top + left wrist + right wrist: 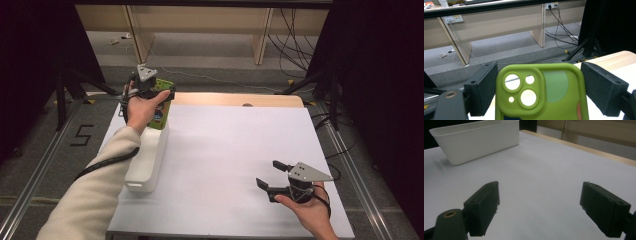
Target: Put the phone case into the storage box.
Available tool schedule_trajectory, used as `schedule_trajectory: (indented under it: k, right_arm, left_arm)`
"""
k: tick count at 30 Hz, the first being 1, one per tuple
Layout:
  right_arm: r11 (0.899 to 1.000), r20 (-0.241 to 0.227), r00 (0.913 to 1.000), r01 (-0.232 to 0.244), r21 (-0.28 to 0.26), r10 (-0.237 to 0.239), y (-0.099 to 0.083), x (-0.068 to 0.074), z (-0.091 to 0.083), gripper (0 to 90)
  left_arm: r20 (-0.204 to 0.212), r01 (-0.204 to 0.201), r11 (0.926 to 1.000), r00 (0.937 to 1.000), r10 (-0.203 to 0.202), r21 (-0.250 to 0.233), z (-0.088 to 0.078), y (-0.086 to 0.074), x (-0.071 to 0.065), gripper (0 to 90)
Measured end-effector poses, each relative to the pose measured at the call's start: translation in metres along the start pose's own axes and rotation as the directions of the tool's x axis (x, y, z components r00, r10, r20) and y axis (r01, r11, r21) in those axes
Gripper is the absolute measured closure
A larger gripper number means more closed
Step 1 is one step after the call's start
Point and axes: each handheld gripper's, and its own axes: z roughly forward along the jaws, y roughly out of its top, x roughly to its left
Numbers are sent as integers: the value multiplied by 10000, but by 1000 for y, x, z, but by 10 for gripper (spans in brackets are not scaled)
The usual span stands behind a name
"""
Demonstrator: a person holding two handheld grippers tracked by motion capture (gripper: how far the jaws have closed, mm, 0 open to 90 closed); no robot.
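The left tongs (pixel 167 92) squeeze the green phone case (pixel 541 92) above the white bin (pixel 147 160), likely to drop it in, while the right tongs (pixel 270 175) wait wide apart.

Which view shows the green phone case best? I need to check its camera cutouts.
The left gripper view: the green phone case stands close up between the left gripper's pads, cutouts plain. The high view shows it small and partly behind the hand, above the white bin. The right gripper view faces the bin and table.
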Motion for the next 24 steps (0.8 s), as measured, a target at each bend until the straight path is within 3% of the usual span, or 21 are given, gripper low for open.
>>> schedule_trajectory:
  k: [24]
  right_arm:
    - [10000, -36, 10000, -28, -2, 28, 0, 0, 0, 171]
  left_arm:
    - [-463, 124, 9999, 9989, -123, 10, 14, -2, 14, 167]
